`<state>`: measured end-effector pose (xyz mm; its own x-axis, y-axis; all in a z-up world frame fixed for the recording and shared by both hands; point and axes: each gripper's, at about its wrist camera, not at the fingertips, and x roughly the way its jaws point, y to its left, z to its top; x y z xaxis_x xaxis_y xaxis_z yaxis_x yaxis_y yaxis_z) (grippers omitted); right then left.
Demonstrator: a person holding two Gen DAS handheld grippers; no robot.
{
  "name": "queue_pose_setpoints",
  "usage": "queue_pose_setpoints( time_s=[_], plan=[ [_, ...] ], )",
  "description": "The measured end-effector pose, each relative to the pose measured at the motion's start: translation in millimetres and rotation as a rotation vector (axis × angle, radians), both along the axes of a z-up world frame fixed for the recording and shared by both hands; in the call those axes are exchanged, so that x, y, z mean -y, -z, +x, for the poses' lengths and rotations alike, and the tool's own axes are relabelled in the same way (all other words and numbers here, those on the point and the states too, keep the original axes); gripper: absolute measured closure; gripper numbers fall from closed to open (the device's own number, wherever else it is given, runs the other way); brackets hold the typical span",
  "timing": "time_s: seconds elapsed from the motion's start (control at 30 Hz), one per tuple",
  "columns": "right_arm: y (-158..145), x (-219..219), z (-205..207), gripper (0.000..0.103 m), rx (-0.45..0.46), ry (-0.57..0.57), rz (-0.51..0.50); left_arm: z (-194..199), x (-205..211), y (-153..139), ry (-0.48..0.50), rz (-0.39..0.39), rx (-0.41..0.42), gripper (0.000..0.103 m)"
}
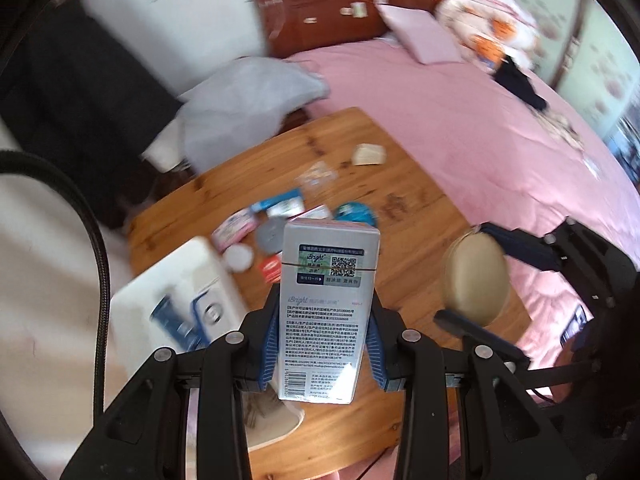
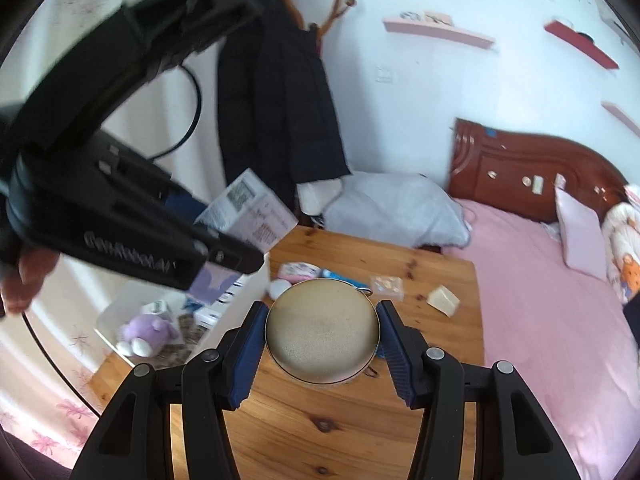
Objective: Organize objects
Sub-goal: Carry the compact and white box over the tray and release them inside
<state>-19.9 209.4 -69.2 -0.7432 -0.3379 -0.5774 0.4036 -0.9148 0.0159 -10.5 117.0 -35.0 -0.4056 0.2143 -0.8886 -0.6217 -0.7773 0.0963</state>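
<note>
My left gripper [image 1: 325, 332] is shut on a tall silver iBright box [image 1: 326, 312] and holds it above the wooden table [image 1: 404, 204]. The same box [image 2: 250, 210] shows in the right wrist view, held above a white bin [image 2: 116, 320]. My right gripper [image 2: 322, 340] is shut on a round beige case [image 2: 322, 330], held over the table [image 2: 332, 424]; the case also shows in the left wrist view [image 1: 474, 280]. The white bin [image 1: 136, 300] holds a blue tube [image 1: 174, 320].
Small packets, a white jar [image 1: 238, 258], a grey disc [image 1: 272, 236], a blue round item [image 1: 356, 214] and a beige block [image 1: 368, 154] lie on the table. A purple plush [image 2: 150, 332] lies in the bin. A pink bed [image 1: 480, 128] borders the table.
</note>
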Motion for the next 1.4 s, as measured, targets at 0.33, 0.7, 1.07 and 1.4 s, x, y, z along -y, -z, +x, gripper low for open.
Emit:
queue_pose_setpoints(
  time_s=[0.33,0.7,1.07,1.4],
  plan=[
    [-31.1,59.8,5.7,0.047,-0.07,-0.082,0.031,-1.7,112.9,-8.1,-0.33,0.096,-0.058,0.063],
    [-34.1,165.9,-11.8,0.047,0.003,-0.074,0.039,-36.0,222.0,22.2,-0.505,0.059,-0.087,0.063],
    [15.5,253.5,-38.8,0.047,0.227,-0.059,0.103,-72.3,245.8,71.6,-0.413,0.059,0.038,0.063],
    [45.2,271.7,-43.6,0.047,0.337,0.001,0.187,-89.5,253.7,86.9,-0.368,0.081,0.092,0.063]
  ],
)
